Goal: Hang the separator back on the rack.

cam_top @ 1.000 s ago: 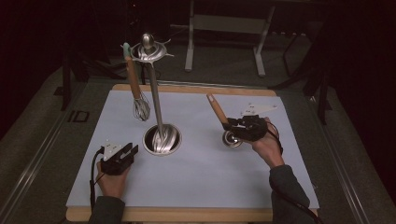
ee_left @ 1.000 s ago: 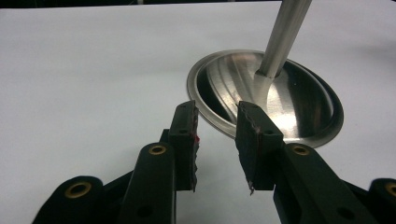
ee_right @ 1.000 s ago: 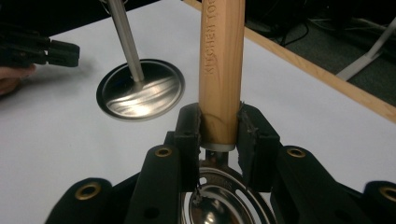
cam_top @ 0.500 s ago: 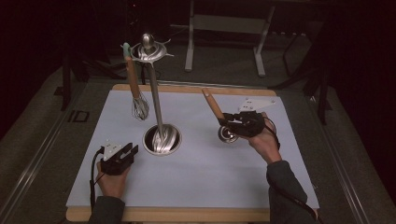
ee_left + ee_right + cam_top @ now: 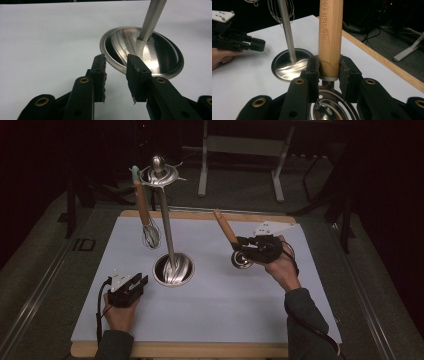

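Observation:
A metal utensil stand (image 5: 166, 227) rises from a round steel base (image 5: 172, 270) on the white mat. A wire whisk (image 5: 150, 234) with a wooden handle hangs from its top ring (image 5: 159, 174). My right gripper (image 5: 240, 251) is shut on a wooden-handled utensil (image 5: 225, 226), lifted right of the stand. Its handle (image 5: 330, 32) stands upright between the right gripper's (image 5: 329, 67) pads, and its round metal head (image 5: 329, 107) hangs below. My left gripper (image 5: 137, 281) rests low, just left of the base. In its own view the left gripper (image 5: 116, 75) is open with nothing between the jaws, facing the base (image 5: 142, 50).
The white mat (image 5: 210, 320) covers a wooden board whose edge (image 5: 200, 350) shows at the front. Beyond the board's far edge, on the dark floor, stand grey metal frame legs (image 5: 202, 175). Cables lie on the floor (image 5: 372, 32) past the board.
My right hand has lifted the wooden-handled utensil a little, up and slightly left in the high view. The left gripper has stayed where it was.

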Action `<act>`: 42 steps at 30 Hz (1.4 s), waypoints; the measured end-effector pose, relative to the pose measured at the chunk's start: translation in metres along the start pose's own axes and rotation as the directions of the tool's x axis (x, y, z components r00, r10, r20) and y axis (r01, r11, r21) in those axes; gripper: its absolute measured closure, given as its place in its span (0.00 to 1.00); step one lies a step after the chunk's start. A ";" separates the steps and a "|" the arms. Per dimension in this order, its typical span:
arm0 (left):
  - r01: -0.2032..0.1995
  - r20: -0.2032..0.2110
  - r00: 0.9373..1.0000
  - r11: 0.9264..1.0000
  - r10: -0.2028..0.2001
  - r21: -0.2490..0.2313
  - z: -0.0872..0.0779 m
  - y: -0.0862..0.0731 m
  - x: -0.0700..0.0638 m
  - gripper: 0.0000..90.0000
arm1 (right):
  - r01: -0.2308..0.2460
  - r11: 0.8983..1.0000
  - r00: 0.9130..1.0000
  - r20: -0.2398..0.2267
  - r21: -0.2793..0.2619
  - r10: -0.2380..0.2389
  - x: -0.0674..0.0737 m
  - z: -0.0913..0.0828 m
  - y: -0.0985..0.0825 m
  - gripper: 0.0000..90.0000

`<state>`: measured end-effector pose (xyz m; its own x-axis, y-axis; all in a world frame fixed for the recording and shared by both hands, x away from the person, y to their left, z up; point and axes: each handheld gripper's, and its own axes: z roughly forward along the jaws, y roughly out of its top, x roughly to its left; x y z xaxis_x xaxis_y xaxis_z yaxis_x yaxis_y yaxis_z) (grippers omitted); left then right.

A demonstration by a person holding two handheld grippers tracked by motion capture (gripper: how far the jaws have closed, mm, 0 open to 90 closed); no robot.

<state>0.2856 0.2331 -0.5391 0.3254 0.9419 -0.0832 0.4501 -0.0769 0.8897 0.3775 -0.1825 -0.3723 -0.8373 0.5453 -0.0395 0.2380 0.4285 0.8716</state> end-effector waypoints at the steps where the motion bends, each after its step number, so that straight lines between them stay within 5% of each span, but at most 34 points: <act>1: 0.000 0.000 1.000 1.000 0.000 0.000 0.000 0.000 0.000 0.77 | 0.004 1.000 1.000 0.001 0.000 -0.004 0.000 0.000 0.001 0.79; 42: 0.000 -0.002 1.000 1.000 0.000 -0.001 0.000 0.000 0.000 0.77 | 0.103 0.990 0.992 -0.060 -0.093 -0.109 0.023 -0.005 0.040 0.79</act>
<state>0.2855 0.2328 -0.5390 0.3238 0.9426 -0.0821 0.4496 -0.0769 0.8899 0.3657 -0.1566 -0.3356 -0.8860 0.4516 -0.1049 0.1037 0.4135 0.9046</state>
